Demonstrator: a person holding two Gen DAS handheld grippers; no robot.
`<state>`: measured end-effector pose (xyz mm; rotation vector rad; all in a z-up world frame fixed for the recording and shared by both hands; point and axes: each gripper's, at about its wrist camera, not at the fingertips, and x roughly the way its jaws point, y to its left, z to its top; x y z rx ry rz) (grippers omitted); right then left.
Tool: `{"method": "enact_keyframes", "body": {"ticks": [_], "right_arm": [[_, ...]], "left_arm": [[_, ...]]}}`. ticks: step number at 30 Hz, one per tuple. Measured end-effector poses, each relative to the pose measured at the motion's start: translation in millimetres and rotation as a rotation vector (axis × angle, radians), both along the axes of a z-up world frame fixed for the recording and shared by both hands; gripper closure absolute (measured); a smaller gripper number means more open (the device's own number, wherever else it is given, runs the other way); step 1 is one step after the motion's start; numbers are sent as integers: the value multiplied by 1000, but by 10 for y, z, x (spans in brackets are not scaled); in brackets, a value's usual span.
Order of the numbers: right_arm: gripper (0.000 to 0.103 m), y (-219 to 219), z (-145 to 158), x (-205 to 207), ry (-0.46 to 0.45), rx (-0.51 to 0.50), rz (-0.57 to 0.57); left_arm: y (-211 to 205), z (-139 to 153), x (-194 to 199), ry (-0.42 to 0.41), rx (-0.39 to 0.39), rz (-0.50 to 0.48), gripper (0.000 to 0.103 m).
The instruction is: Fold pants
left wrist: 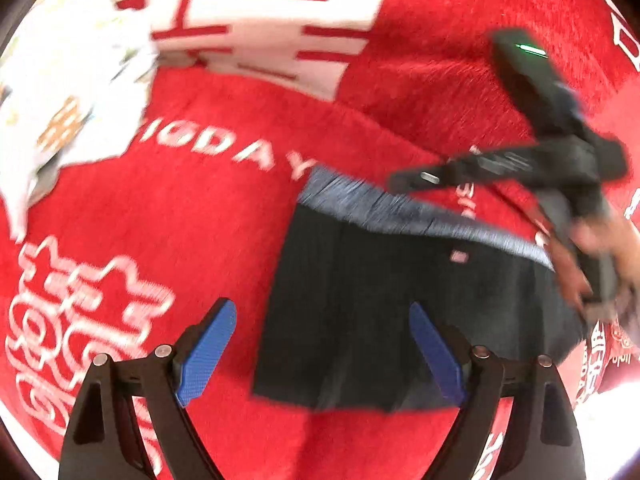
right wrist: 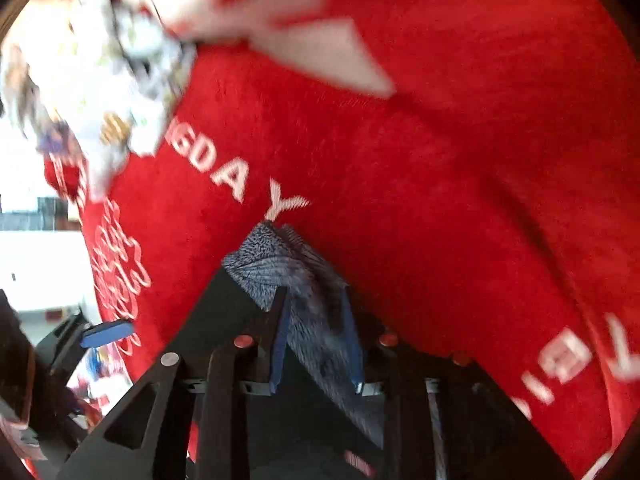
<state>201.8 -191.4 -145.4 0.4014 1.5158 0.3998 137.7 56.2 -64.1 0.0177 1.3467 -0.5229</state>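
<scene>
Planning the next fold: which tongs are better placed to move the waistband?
Right. The right tongs already have the grey ribbed waistband of the dark pants between their pads; the left tongs hang open above the cloth.

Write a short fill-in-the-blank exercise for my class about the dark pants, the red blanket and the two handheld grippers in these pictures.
1. The dark folded pants lie on a fuzzy ____ blanket with white lettering.
2. The right gripper pinches the pants' ribbed ____ waistband.
3. The left gripper hangs over the pants with its jaws ____.
4. Both grippers have ____ finger pads.

Missing words: red; grey; open; blue
</scene>
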Motion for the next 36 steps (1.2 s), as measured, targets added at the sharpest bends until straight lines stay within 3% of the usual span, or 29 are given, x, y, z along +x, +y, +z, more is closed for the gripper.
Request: {"method": "enact_keyframes", "body": {"ticks": [4,7,9,12,15,18,21,24,29,36], "right_arm": [[74,-422,239,-493,19,53,-163],[78,-753,31,-823,65,-75,-250],[75,-1095,-36,-973,59,-171,-375],[74,-1797,-81,-1343,109,-223,-635],[69,-2195,186,-1923,67,-54,-769],[41,-2276,431,-2577,71,46,-857],[41,-2200,464,-3270,128,172,-998],[41,-2161,303,-3812,213,267,-1128],[41,-2108,47,-4003,240,303,-1205],[44,-1992,188,-4068,193,309,-1210]], "left_arm": [[-408,-276,274,-10,73,11,14],[-564,-584,430,7,193,67,14],[-547,-553,497,-2,176,111,14],[-581,-394,512,-21,208,81,14],[-692,-117,352,-38,150,32,14],[-909,-66,47,-8,127,-29,14],[-1074,-336,-258,69,179,-60,14],[-1090,-397,-418,16,190,-55,12],[-1093,-395,-476,25,212,-77,11],[-1199,-410,-430,17,236,-71,10]]}}
